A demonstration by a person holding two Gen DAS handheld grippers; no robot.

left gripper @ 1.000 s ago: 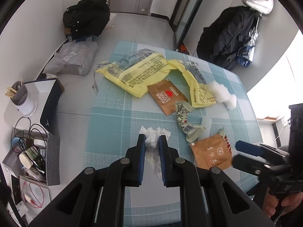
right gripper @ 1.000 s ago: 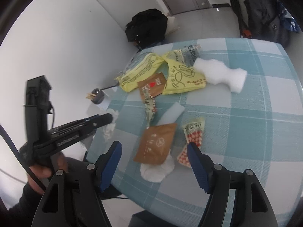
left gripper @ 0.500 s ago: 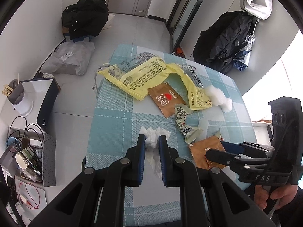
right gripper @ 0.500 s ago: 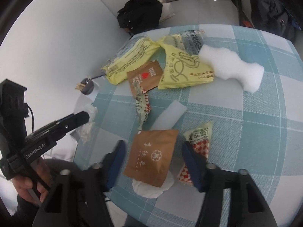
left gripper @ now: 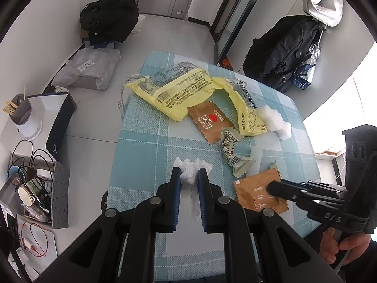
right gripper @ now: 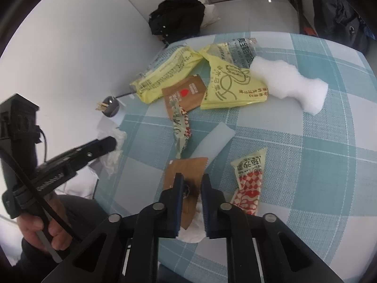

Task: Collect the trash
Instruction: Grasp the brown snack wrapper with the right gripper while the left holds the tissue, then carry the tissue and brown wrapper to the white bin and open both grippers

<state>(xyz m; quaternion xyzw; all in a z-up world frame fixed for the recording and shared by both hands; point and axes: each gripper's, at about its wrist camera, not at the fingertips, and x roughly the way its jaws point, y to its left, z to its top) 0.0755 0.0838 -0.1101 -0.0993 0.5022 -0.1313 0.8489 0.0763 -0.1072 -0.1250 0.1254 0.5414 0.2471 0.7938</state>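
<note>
While the left gripper [left gripper: 189, 179] grips a crumpled white tissue [left gripper: 191, 168] at the near left of the checked table [left gripper: 141, 146], the right gripper [right gripper: 190, 186] is closing its jaws on a brown packet [right gripper: 186, 165] at the near edge, just left of a red-and-white wrapper [right gripper: 250, 179].

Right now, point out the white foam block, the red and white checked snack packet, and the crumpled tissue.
white foam block [right gripper: 288, 83]: right wrist view, middle of its top face.
red and white checked snack packet [right gripper: 250, 181]: right wrist view, its checked middle.
crumpled tissue [left gripper: 191, 166]: left wrist view, wad above the pads.
</note>
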